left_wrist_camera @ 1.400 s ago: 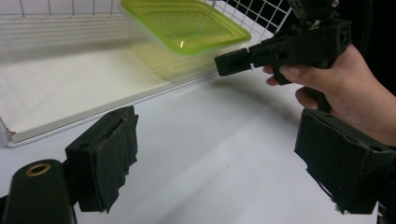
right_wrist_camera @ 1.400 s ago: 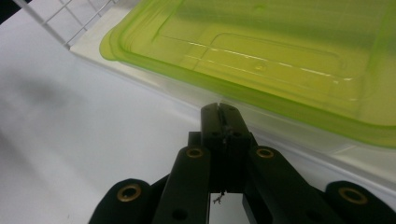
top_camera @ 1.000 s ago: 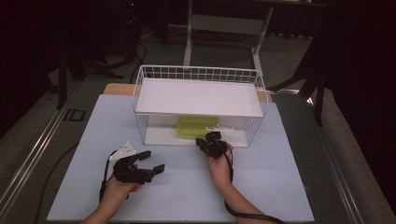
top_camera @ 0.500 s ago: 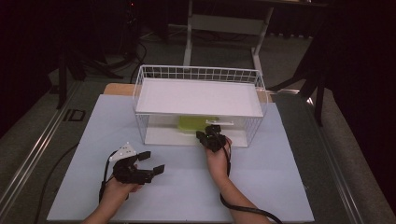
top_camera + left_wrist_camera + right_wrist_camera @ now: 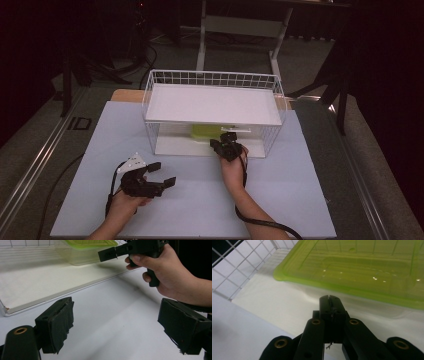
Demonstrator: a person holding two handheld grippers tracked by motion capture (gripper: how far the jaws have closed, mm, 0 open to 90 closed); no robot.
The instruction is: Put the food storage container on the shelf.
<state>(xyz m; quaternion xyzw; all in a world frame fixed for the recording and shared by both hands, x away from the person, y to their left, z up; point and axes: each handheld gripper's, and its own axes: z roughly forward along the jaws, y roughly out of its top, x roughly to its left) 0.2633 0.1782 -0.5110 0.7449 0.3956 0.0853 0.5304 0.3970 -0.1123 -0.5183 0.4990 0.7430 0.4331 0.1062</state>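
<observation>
Forearms enter from the bottom of the high view. Left gripper (image 5: pixel 161 182) rests low over the pale blue mat (image 5: pixel 300 185), near the person, jaws spread wide with nothing between them; in the left gripper view its two black pads (image 5: pixel 56 322) stand far apart above bare mat. Right gripper (image 5: pixel 225 141) sits farther forward, at the open front of the white wire rack (image 5: pixel 212 80), jaws pressed together and empty. Its closed tip (image 5: pixel 329 302) points at the clear container with a green lid (image 5: pixel 362 270), just short of it; contact cannot be told. Container stands on the rack's white lower shelf (image 5: pixel 175 146), under the upper shelf (image 5: pixel 210 102), right of centre.
</observation>
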